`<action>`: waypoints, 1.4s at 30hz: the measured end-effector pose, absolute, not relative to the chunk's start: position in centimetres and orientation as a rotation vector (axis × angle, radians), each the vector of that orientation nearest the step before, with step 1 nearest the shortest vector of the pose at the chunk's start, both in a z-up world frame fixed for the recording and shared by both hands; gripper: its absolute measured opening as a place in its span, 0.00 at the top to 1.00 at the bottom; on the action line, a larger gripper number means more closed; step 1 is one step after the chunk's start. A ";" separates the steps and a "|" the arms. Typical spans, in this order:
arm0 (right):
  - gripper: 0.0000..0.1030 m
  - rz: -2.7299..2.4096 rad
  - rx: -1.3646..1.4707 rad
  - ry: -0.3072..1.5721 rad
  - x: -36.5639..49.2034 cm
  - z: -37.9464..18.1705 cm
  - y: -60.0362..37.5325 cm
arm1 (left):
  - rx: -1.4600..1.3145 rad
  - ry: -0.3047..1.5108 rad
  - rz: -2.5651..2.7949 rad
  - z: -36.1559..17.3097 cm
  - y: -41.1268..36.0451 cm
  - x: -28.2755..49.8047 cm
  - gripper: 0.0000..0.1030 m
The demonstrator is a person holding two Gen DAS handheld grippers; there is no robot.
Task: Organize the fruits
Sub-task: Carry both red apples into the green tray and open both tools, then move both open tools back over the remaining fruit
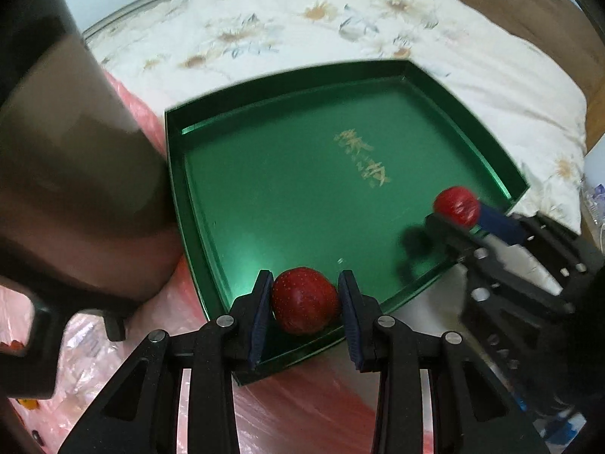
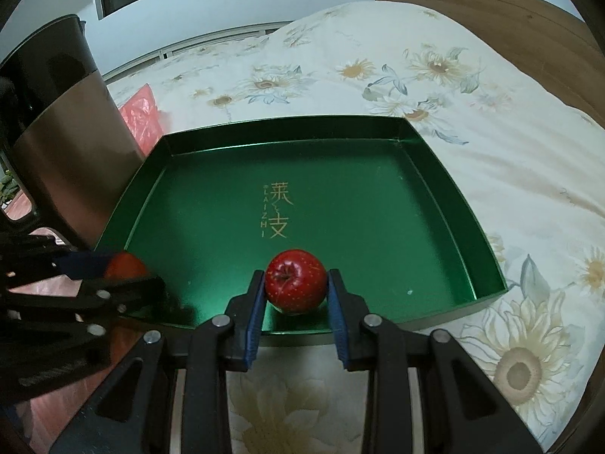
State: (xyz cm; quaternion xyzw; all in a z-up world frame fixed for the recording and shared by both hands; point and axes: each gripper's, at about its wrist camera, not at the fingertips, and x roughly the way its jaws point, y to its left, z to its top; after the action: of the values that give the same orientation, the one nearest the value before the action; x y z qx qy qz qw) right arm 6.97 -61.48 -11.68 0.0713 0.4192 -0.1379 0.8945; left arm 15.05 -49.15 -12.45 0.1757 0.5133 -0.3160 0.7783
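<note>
A green tray [image 1: 287,196] with gold lettering lies on a flowered bedspread; it also shows in the right wrist view [image 2: 378,204]. My left gripper [image 1: 305,299] is shut on a red apple [image 1: 304,300] just above the tray's near corner. My right gripper [image 2: 295,285] is shut on a second red apple [image 2: 295,282] over the tray's near edge. In the left wrist view the right gripper [image 1: 459,208] and its apple [image 1: 456,205] are at the tray's right side. In the right wrist view the left gripper [image 2: 124,270] with its apple [image 2: 124,266] is at the left.
A tall brown and black appliance [image 1: 72,174] stands right against the tray's left side, also in the right wrist view [image 2: 64,151]. Pink plastic bags [image 1: 302,408] lie under and beside the tray. A wooden headboard [image 2: 491,19] is at the back right.
</note>
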 end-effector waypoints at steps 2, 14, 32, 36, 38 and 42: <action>0.71 -0.289 0.143 0.874 7.0 -12.0 -61.4 | 0.368 1.119 -0.676 -13.1 -48.9 15.3 0.70; 0.69 -0.310 0.149 0.861 6.6 -11.7 -61.0 | 0.417 1.057 -0.664 -12.6 -48.7 14.7 0.61; 0.10 -0.339 0.199 0.786 2.6 -7.4 -59.2 | 0.447 0.922 -0.682 -6.0 -44.3 9.6 0.53; 0.09 -0.317 0.245 0.730 0.5 -4.8 -57.8 | 0.448 0.881 -0.660 -3.6 -41.3 7.6 0.49; 0.05 -0.305 0.248 0.705 -0.3 -3.5 -56.9 | 0.432 0.862 -0.633 -2.3 -39.1 6.9 0.45; 0.04 -0.264 0.241 0.641 -1.8 -0.1 -54.3 | 0.391 0.840 -0.544 0.2 -33.5 6.0 0.38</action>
State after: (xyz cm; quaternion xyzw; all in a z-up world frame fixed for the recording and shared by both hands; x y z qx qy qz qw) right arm -1.82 -54.31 -0.08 0.1176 0.3134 -0.1290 0.9334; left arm 5.95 -33.47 0.19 0.1863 0.4002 -0.2589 0.8591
